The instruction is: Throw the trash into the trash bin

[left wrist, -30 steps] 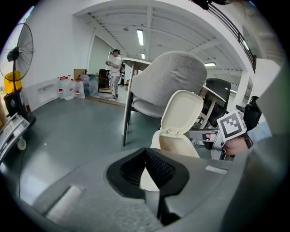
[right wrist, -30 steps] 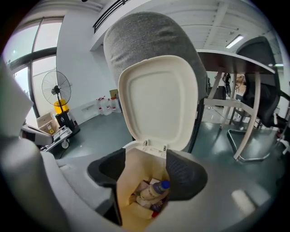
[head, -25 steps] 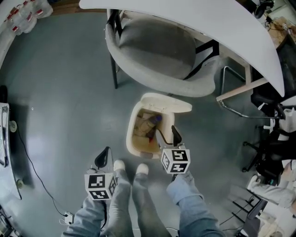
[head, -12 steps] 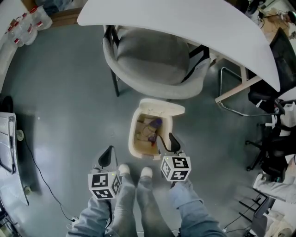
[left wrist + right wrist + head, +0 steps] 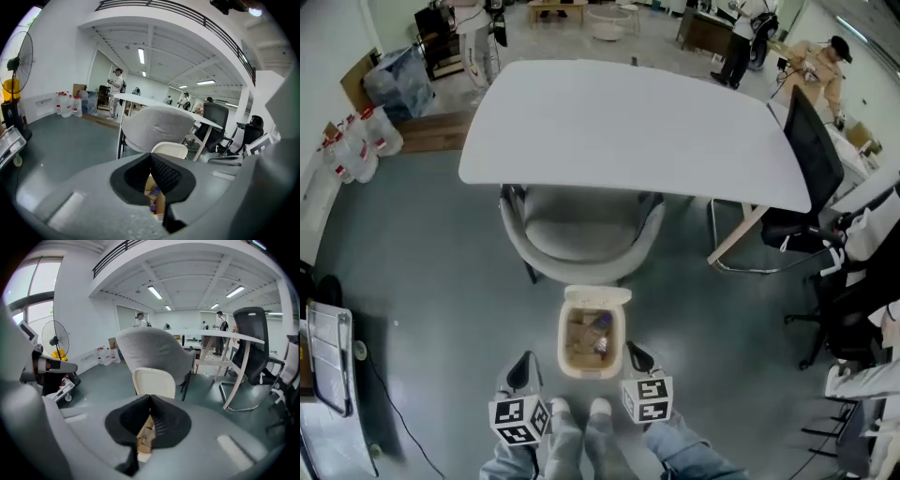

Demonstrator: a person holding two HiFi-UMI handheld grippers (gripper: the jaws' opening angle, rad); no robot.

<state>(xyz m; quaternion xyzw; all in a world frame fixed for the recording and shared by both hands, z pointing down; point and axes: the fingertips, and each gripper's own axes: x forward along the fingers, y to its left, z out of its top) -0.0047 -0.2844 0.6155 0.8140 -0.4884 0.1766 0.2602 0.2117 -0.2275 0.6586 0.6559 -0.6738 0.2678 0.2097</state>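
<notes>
Since the trash (image 5: 592, 336) lies inside the open trash bin (image 5: 591, 372) by the person's feet, the throw looks finished; the left gripper (image 5: 522, 362) is clenched empty, the right gripper (image 5: 636, 355) has just closed on nothing, so the next move likely calls only for backing away

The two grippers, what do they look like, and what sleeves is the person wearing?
The left gripper and right gripper each have black pointed jaws on a grey body, plus a white cube printed with black square markers. Both arms wear blue sleeves.
</notes>
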